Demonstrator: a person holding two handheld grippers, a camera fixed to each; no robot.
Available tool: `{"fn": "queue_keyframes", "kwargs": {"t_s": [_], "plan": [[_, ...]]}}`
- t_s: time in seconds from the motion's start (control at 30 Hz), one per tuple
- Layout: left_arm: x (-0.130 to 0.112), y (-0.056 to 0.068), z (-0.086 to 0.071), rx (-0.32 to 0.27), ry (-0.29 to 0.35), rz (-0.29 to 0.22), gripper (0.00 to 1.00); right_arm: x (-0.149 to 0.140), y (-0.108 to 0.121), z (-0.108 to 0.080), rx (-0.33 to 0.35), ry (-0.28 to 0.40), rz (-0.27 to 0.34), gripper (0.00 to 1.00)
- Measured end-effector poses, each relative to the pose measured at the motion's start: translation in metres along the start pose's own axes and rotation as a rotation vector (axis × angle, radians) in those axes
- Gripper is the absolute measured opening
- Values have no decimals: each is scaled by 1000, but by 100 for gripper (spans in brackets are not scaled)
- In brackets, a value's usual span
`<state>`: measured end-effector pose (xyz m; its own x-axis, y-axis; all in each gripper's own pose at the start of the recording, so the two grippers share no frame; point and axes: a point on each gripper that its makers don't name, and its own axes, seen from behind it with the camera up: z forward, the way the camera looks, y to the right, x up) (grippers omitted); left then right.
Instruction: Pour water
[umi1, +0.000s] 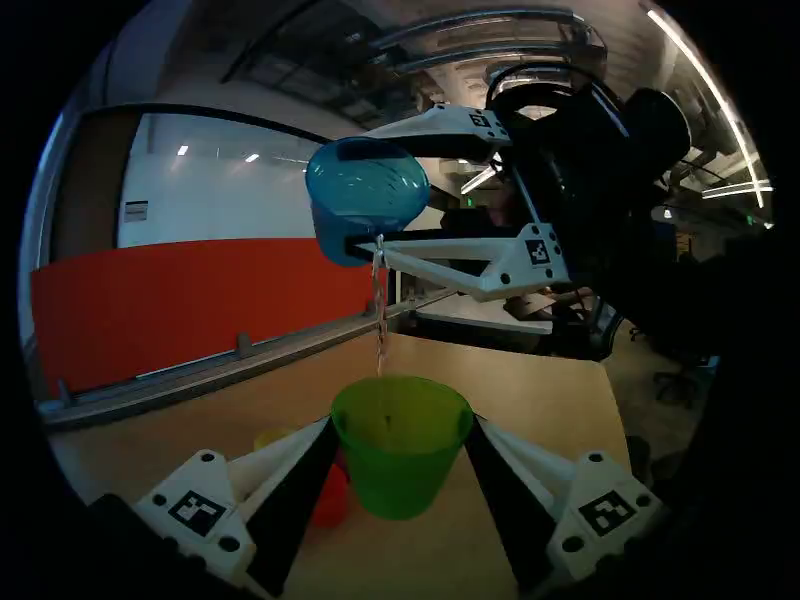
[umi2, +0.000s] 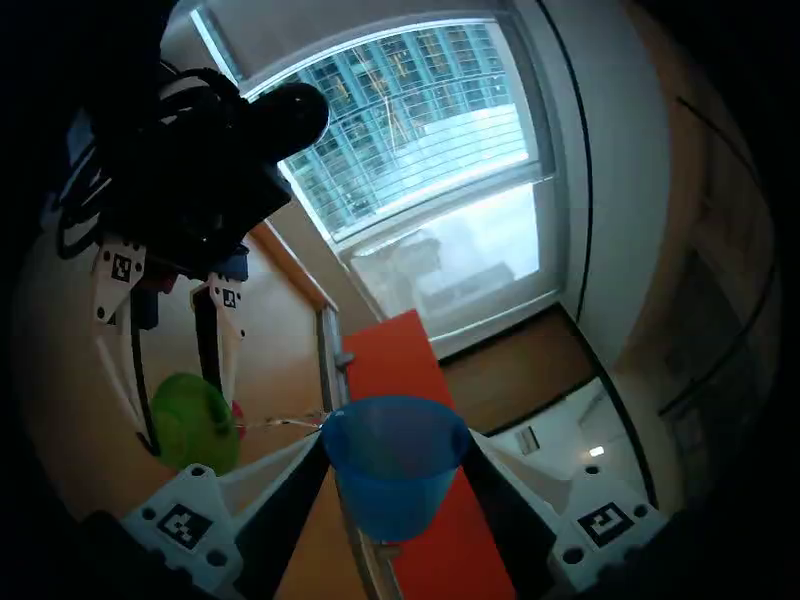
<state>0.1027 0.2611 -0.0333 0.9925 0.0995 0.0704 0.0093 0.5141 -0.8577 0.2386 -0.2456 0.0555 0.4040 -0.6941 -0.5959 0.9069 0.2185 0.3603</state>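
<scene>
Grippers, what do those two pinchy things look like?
The left gripper and right gripper look alike: long white pointed fingers with black inner pads, each finger carrying a square black-and-white marker. Behind the fingers sits a bulky black body with looping black cables.

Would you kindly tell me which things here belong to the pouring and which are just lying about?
In the job: blue cup, tipped in the right gripper; water stream; green cup in the left gripper.
Lying about: red cup and yellow cup on the table; orange partition.
</scene>
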Motion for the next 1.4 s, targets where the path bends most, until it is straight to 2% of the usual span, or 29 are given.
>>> {"fn": "queue_keyframes", "kwargs": {"t_s": [0.37, 0.67, 1.4], "plan": [[2, 1, 0, -1, 6, 0, 86, 2, 6, -1, -11, 3, -27, 91], [3, 1, 0, -1, 15, -3, 86, 1, 6, 1, -8, -8, -84, 91], [4, -2, 0, 6, 21, -6, 86, 5, 12, 4, -21, -13, -167, 91]]}}
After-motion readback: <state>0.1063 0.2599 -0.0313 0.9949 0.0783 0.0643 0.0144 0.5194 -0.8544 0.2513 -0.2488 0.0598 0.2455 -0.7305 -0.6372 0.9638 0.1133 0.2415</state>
